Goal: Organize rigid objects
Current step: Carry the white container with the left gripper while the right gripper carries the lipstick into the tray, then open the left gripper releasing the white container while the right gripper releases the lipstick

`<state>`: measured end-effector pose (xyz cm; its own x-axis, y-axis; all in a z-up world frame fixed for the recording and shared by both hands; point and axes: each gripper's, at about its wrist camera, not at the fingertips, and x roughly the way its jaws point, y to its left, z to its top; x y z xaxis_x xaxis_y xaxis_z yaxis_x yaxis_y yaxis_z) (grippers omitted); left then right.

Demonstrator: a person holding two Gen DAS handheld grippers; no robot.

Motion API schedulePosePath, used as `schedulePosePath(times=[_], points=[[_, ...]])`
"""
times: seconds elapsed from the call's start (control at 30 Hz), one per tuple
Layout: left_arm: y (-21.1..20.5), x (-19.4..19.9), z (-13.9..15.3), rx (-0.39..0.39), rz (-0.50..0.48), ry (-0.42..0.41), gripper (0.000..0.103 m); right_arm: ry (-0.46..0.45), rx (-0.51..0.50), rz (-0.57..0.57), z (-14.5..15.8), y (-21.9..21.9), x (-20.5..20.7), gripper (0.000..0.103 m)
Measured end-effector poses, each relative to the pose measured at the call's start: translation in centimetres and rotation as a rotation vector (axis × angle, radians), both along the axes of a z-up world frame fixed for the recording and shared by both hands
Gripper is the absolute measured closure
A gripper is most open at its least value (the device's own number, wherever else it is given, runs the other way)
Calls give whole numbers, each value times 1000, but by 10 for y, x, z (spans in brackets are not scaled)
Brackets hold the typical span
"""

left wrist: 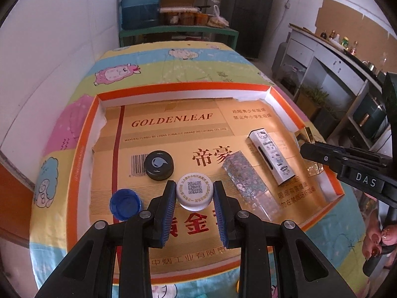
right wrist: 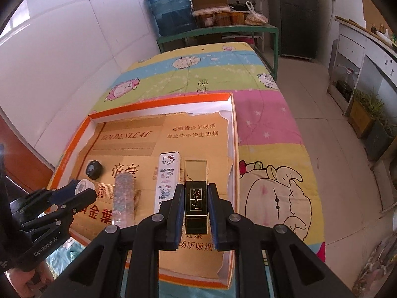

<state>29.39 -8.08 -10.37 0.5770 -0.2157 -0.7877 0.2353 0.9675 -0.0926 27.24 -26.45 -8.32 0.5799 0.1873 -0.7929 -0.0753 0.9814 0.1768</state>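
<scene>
My left gripper (left wrist: 194,192) is shut on a white bottle cap (left wrist: 195,195) with a QR code on top, held over the orange-rimmed box tray (left wrist: 82,149). A black cap (left wrist: 159,165) and a blue cap (left wrist: 125,203) lie on the tray's cardboard floor just left of it. My right gripper (right wrist: 196,193) is shut on a gold and black lipstick case (right wrist: 196,196), held over the tray's right side. A glittery rectangular case (right wrist: 125,193) and a white Hello Kitty case (right wrist: 166,181) lie side by side to its left. The right gripper's fingers (left wrist: 320,152) also show in the left wrist view.
The tray sits on a table under a cartoon sheep cloth (right wrist: 260,114). A white wall runs along the left. Behind the table stands a green shelf (left wrist: 178,31) with a blue water jug (left wrist: 140,5). A person's hand (left wrist: 379,238) holds the right gripper's handle.
</scene>
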Motion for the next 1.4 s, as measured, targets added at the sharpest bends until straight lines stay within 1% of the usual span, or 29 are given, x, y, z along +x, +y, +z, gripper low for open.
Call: schedulePosePath(times=[0.27,0.47,0.7,0.77,0.83,0.9,0.97,1.13,1.3,1.4], points=[[-4,8,-7,9,2,10,72,20,-15,8,-12,3,8,85],[-5,11,-12,13,1,16,72,23,-27,12,-15,5,10,85],[-2,13,-16,-8,-5,8,72,18,-40,28,-18,9,11,85],[0,13,-16,-20,-14,4,69,17,-43,38,-20,10,10,85],[1,13,-16,-34,-19,6,63,8,-61,39,-21,13,8,85],[2,12,-15,-44,-18,7,60,1,-77,34,-21,15,7,84],[4,10,-15,-44,-18,6,59,-2,-80,30,-21,15,6,84],[6,2,-6,-54,-22,-21,59,-19,-78,27,-17,15,-1,83],[10,-12,8,-57,-17,-56,59,-39,-83,18,-10,13,-7,77],[14,-23,17,-68,-11,-77,59,-46,-73,14,-6,11,-13,77]])
